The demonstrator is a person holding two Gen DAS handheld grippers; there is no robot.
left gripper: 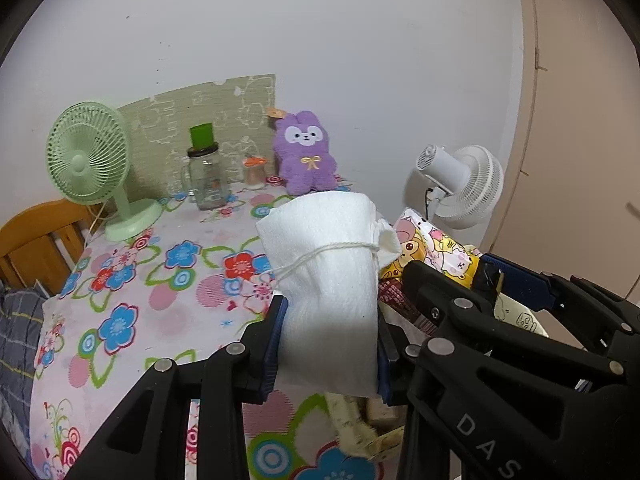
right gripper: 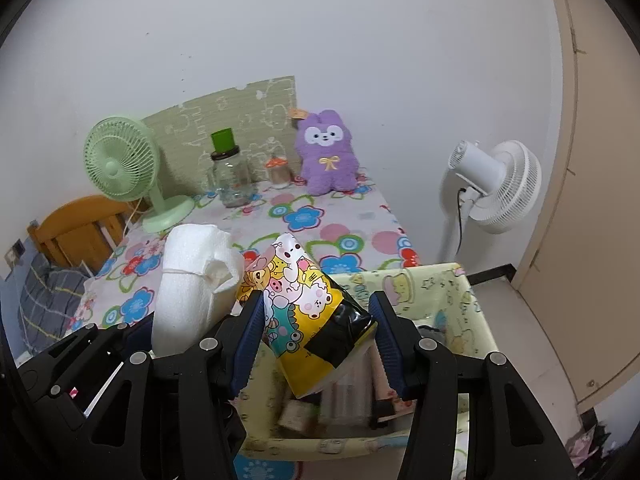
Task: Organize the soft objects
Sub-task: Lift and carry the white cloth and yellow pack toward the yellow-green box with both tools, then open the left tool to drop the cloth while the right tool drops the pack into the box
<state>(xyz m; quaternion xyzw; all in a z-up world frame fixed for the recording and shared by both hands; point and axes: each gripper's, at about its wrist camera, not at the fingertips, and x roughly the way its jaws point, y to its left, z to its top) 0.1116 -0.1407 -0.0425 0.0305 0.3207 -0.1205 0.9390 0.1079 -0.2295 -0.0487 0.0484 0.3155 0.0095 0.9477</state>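
Note:
My left gripper is shut on a white soft bundle tied round with white string, held upright above the floral tablecloth. In the right wrist view the same white bundle stands at the left. My right gripper is shut on a yellow cartoon-print soft pack, which hangs over a pale yellow fabric box. The pack shows just right of the bundle in the left wrist view. A purple plush rabbit sits against the wall at the back of the table.
A green desk fan, a glass jar with a green lid and a small orange-capped jar stand along the back. A white standing fan is on the right, a wooden chair on the left. The box holds several items.

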